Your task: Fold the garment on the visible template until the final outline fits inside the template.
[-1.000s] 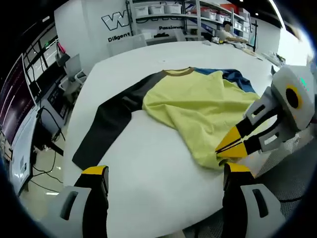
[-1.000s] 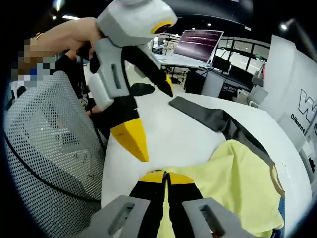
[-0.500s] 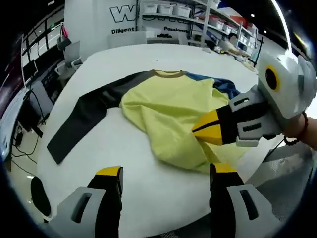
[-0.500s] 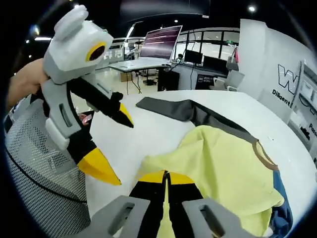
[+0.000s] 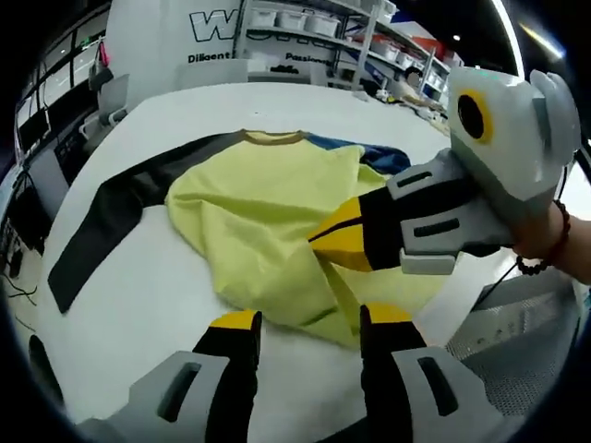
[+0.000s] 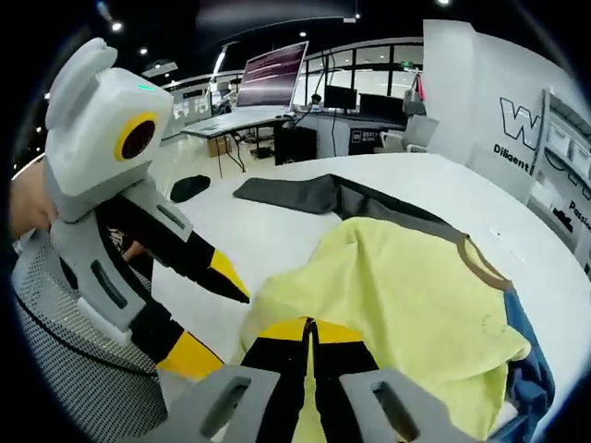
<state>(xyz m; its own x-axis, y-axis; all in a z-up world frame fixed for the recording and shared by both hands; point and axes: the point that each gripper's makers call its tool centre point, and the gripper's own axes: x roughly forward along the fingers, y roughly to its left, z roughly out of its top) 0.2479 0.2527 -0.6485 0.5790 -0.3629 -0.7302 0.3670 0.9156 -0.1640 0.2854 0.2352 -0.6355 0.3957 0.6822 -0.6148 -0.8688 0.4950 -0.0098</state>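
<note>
While the yellow long-sleeved cloth garment (image 5: 268, 221) lies rumpled on the round white table (image 5: 157, 286), its lower edge is pinched.
The right gripper (image 6: 310, 325) is clamped on the yellow hem; the left gripper (image 5: 305, 320) is held wide apart just beside it. 1 dark grey sleeve (image 5: 102, 217) is stretched flat.

On the white wall (image 5: 148, 37) behind the table stand a large outlined "W" and, beneath it, a line of small dark lettering that begins "Diligent" in both views, the rest of both being cut off or too small to read
</note>
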